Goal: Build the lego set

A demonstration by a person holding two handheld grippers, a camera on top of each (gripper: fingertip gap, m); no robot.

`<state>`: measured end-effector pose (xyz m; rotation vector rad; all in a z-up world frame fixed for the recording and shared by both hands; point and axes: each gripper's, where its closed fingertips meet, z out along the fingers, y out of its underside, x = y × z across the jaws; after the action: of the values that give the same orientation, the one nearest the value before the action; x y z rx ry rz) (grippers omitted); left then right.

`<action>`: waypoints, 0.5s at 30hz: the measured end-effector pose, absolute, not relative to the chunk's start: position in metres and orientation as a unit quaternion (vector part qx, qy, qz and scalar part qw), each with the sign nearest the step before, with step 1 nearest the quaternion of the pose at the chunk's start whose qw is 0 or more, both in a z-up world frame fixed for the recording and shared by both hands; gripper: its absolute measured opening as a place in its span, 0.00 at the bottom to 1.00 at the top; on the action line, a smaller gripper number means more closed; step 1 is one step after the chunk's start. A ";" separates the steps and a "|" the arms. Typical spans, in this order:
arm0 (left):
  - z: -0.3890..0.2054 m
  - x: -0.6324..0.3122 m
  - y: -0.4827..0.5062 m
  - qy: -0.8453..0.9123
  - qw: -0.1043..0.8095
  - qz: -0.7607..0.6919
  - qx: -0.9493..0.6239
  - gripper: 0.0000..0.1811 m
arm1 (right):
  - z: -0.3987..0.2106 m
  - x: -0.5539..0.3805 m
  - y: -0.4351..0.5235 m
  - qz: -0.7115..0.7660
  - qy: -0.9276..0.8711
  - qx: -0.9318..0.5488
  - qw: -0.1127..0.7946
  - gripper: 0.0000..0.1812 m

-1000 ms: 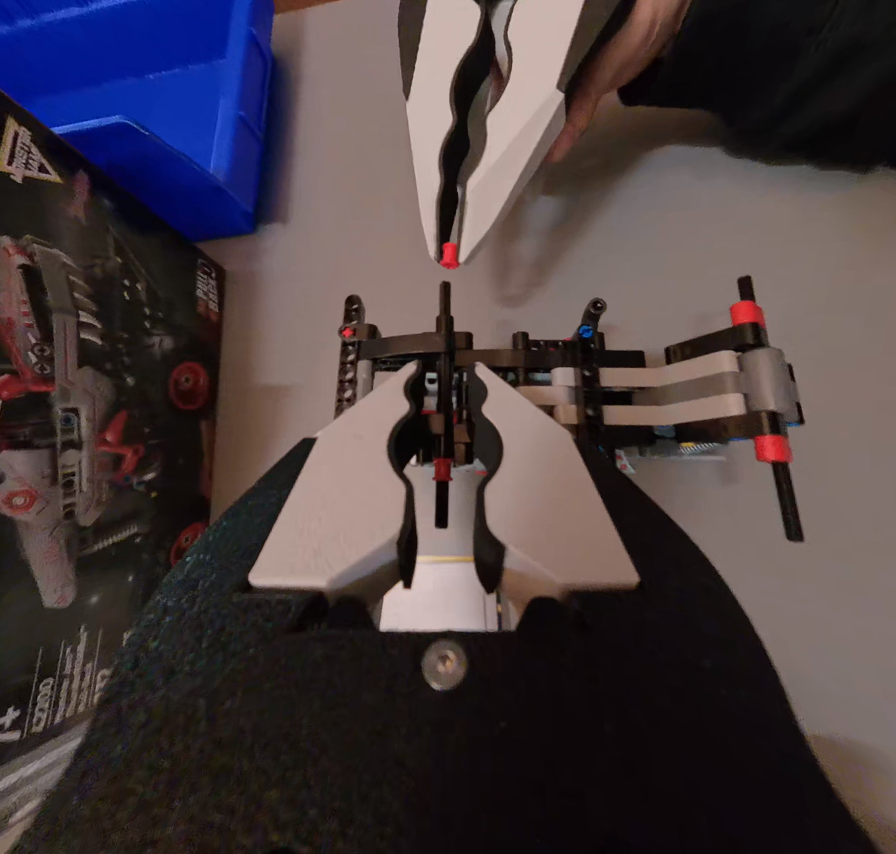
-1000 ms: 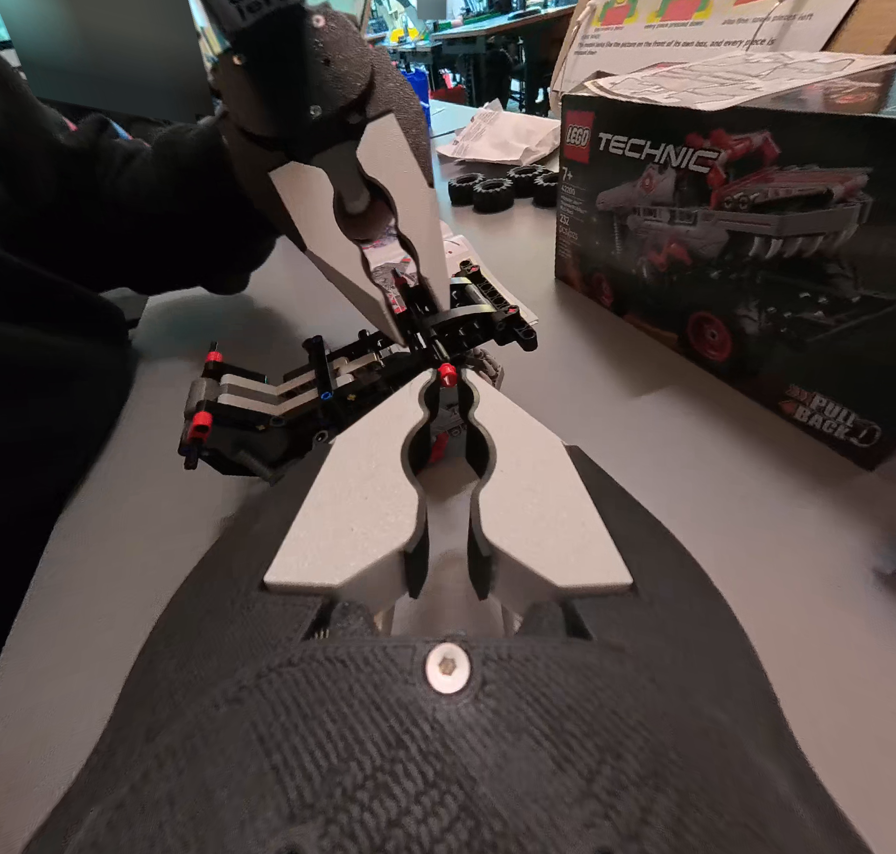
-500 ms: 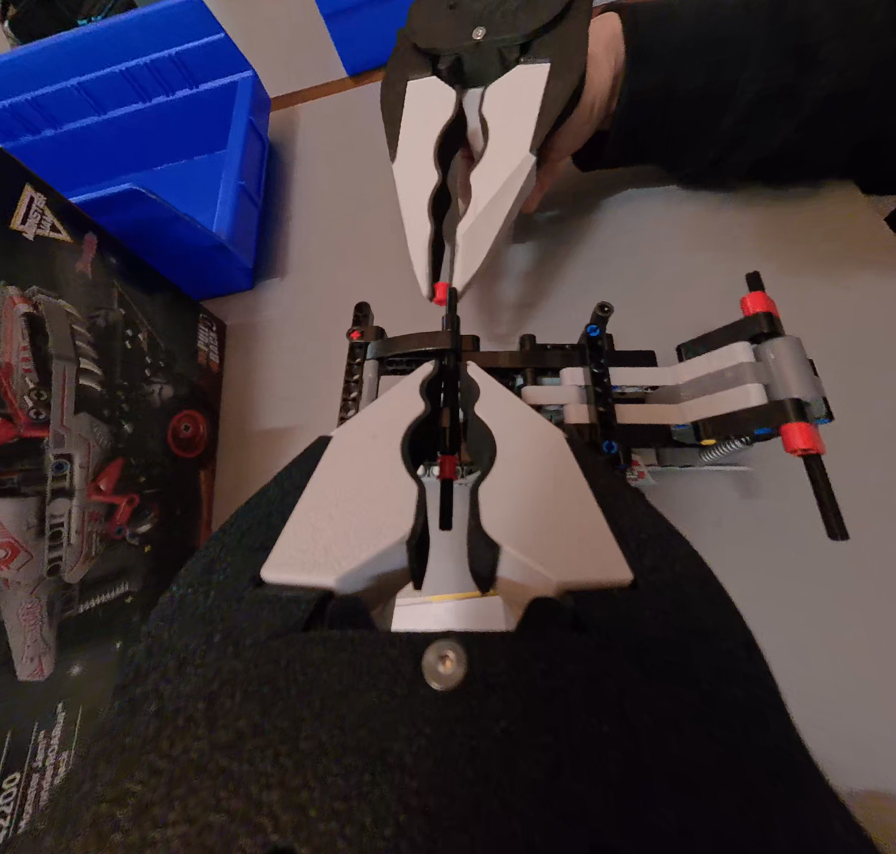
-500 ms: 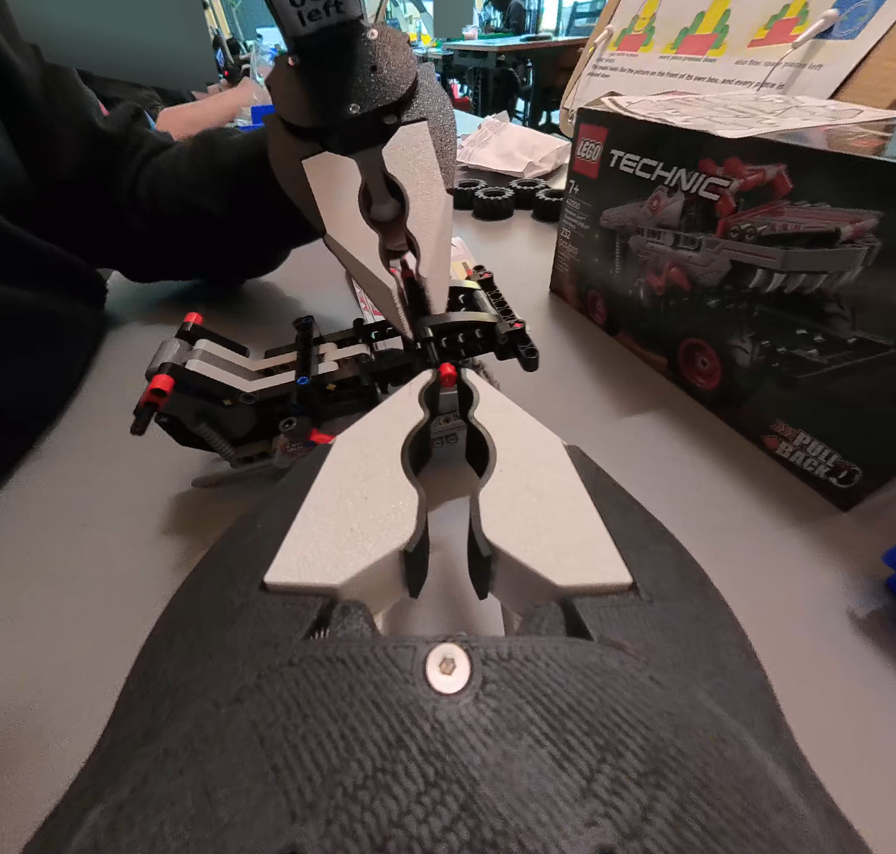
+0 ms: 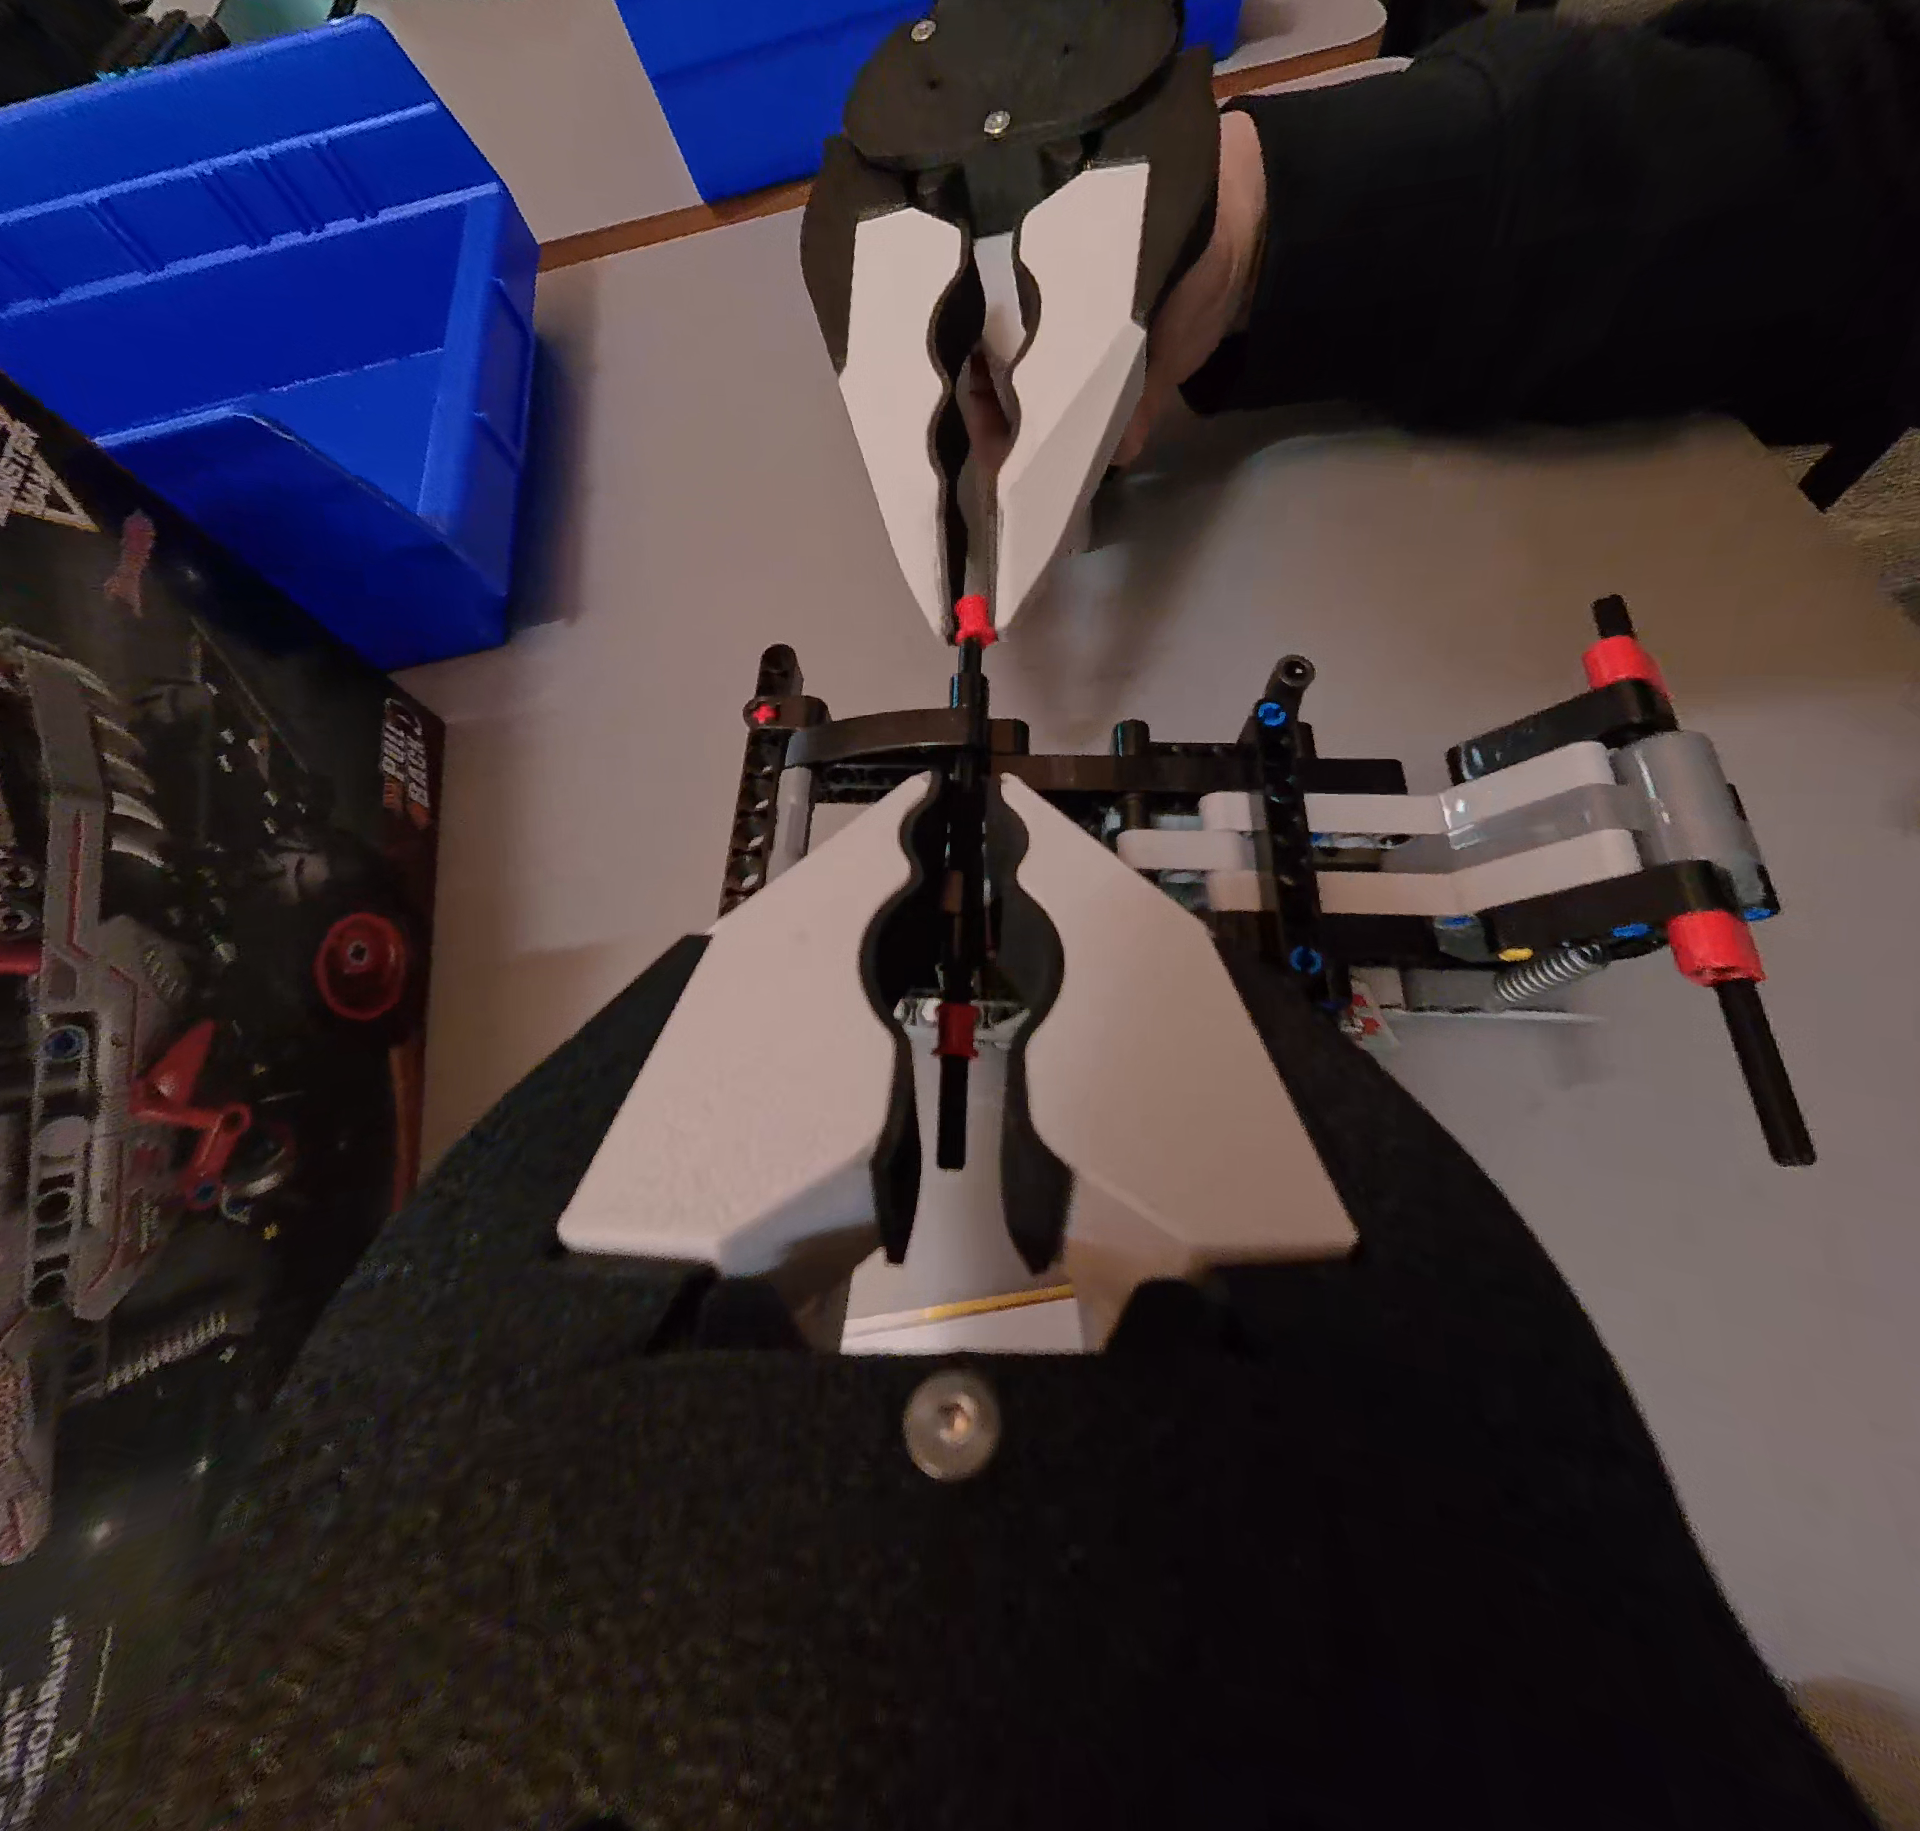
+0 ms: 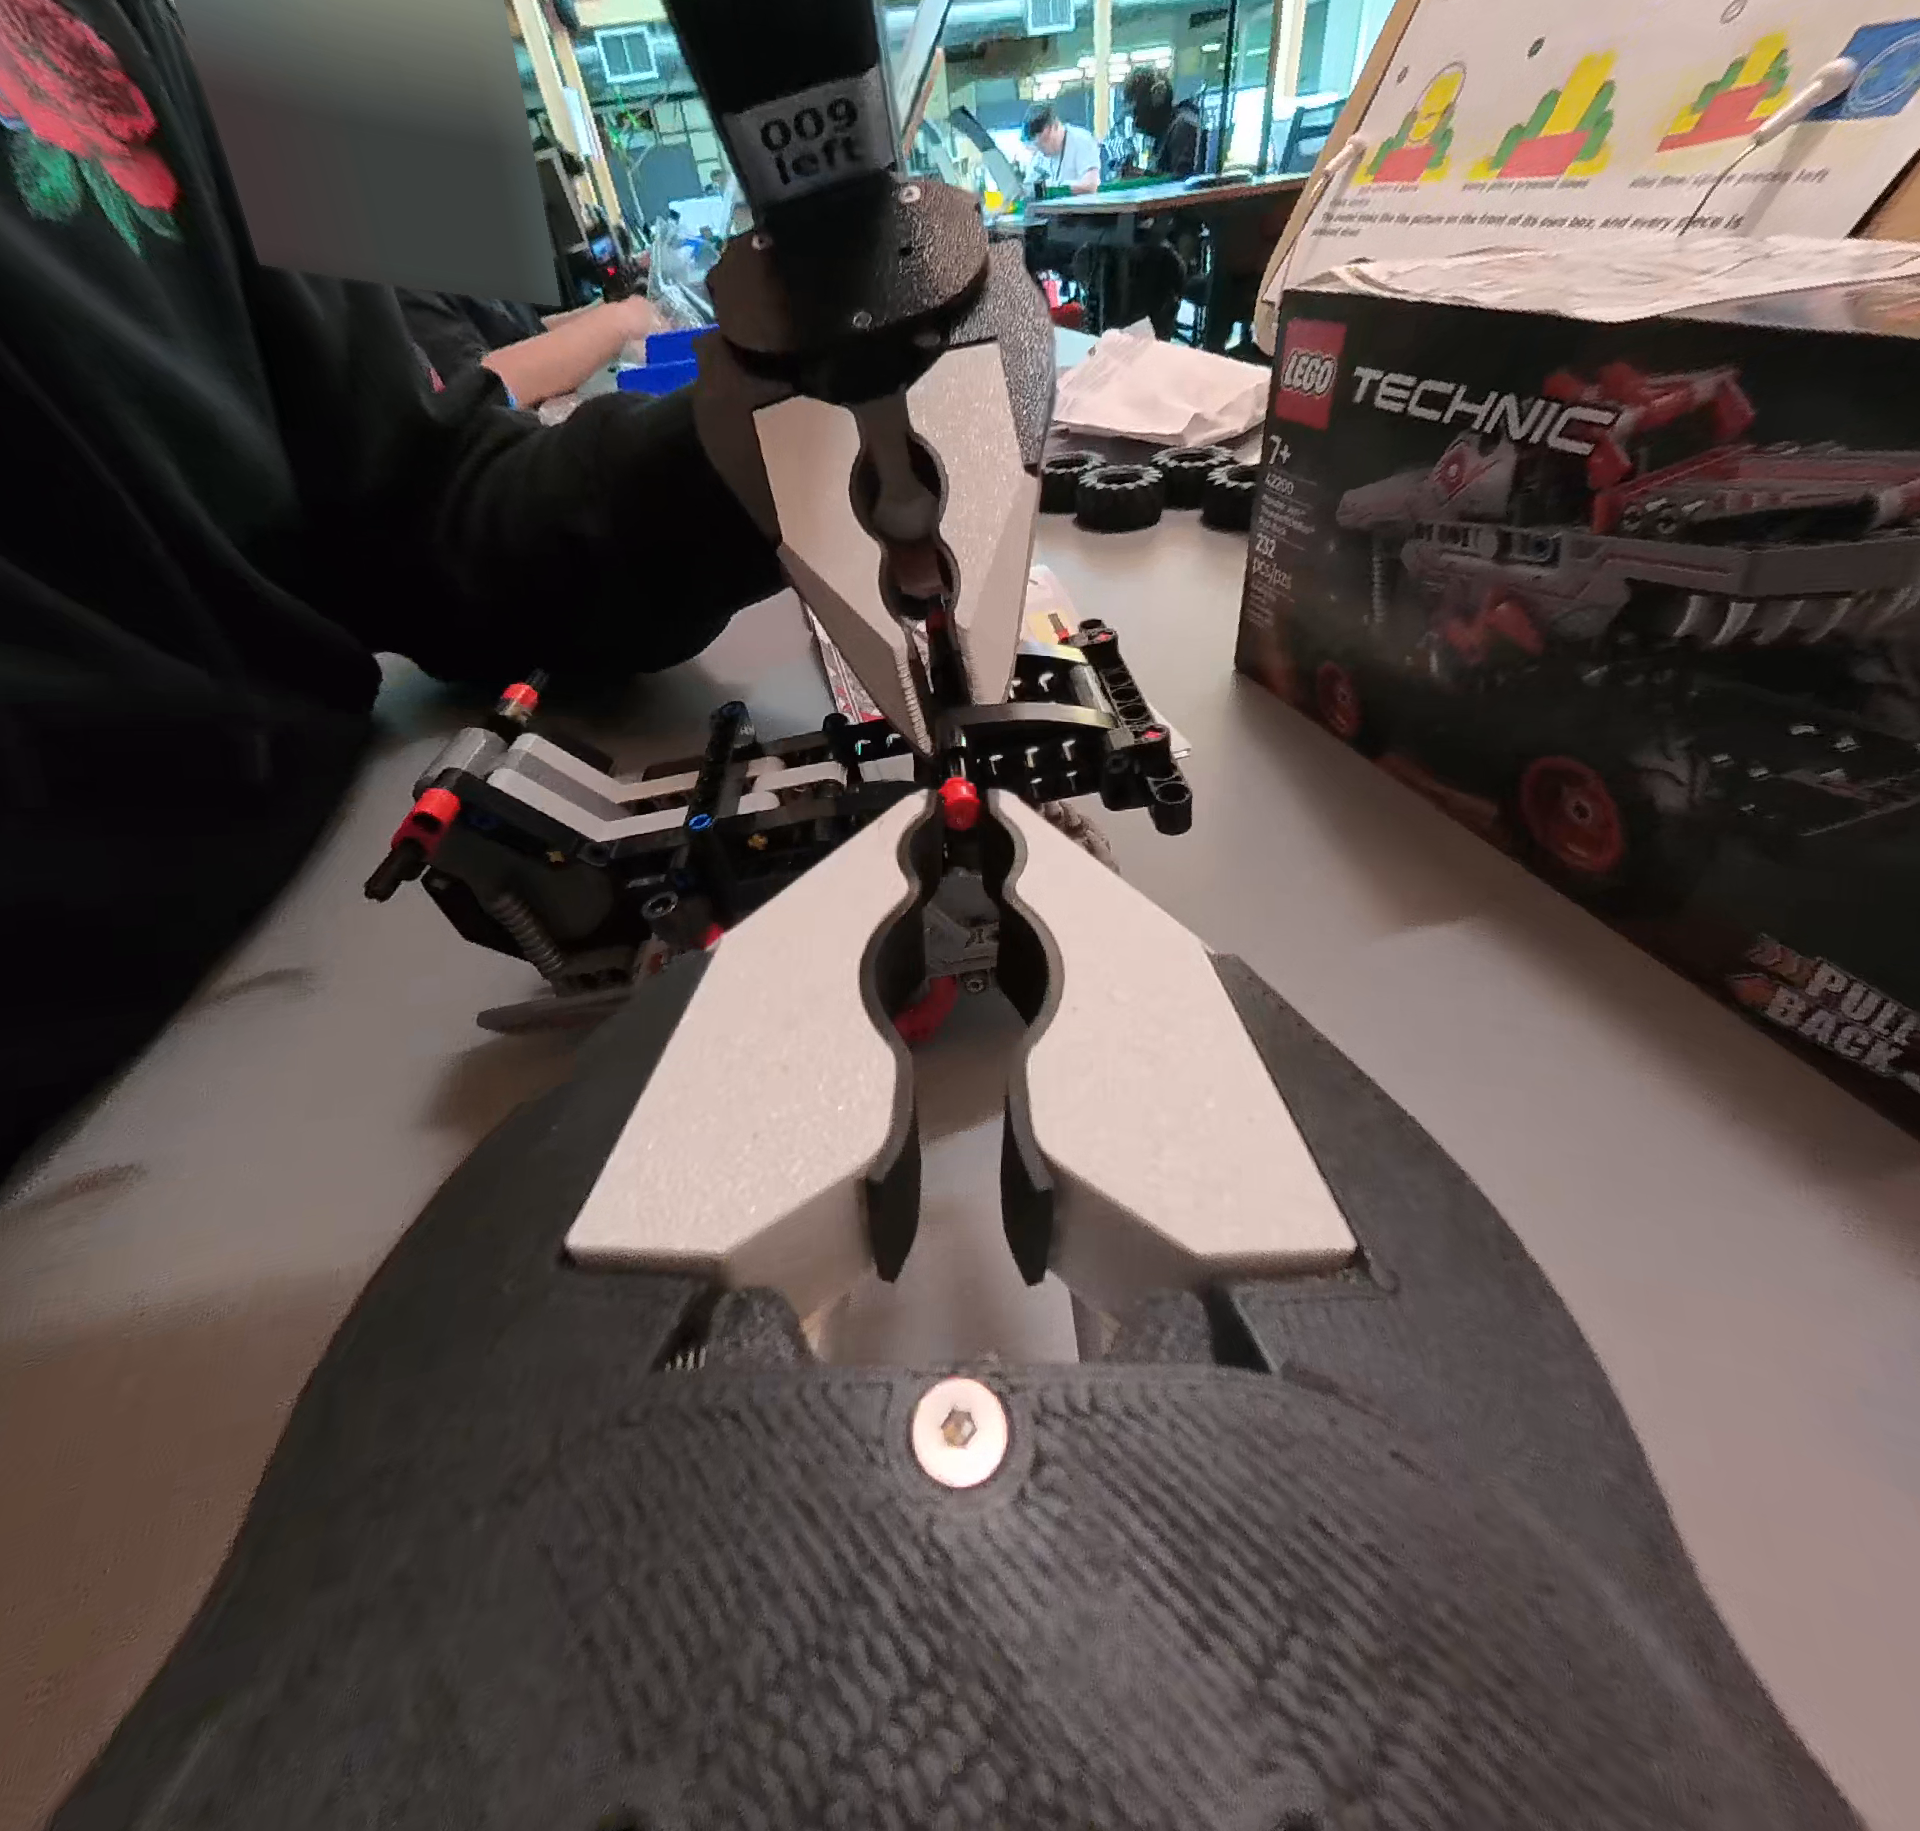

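A half-built black, white and grey lego chassis (image 5: 1351,846) lies on the grey table, and also shows in the right wrist view (image 6: 623,815). My left gripper (image 5: 961,789) is shut on its black cross axle (image 5: 966,701), which carries a red bush (image 5: 953,1028) between my fingers. My right gripper (image 5: 971,628) comes in from the far side, shut on a small red bush (image 5: 971,621) that touches the axle's far tip. In the right wrist view the right gripper (image 6: 956,810) holds this bush (image 6: 956,796) right under the left gripper's tips (image 6: 940,732).
The lego set box (image 5: 156,1002) stands left of the chassis, on the right in the right wrist view (image 6: 1610,638). Blue bins (image 5: 260,327) stand at the far left. Black tyres (image 6: 1122,493) and papers (image 6: 1143,389) lie behind. A black sleeve (image 5: 1558,223) reaches in. The grippers are tip to tip, or close to it.
My right gripper has carried the red bush toward the axle, from a gap above its tip to touching it. The left gripper has kept its grip on the axle.
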<state>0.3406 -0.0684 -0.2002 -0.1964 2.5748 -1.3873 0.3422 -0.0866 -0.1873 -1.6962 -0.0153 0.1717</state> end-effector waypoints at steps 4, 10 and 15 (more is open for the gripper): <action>-0.200 0.340 -0.069 0.875 0.112 -0.467 -0.062 0.02 | -0.187 0.343 -0.087 0.069 -0.005 -0.747 0.661 0.03; -0.173 0.339 -0.052 0.868 0.156 -0.467 -0.069 0.08 | -0.186 0.345 -0.088 0.056 -0.002 -0.747 0.663 0.03; -0.181 0.338 -0.007 0.869 0.149 -0.436 -0.178 0.11 | -0.185 0.343 -0.091 0.048 0.001 -0.744 0.667 0.03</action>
<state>0.3378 -0.0074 -0.1806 -0.5125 2.4994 -1.2545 0.3429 -0.0910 -0.1847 -1.6780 0.0031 0.1088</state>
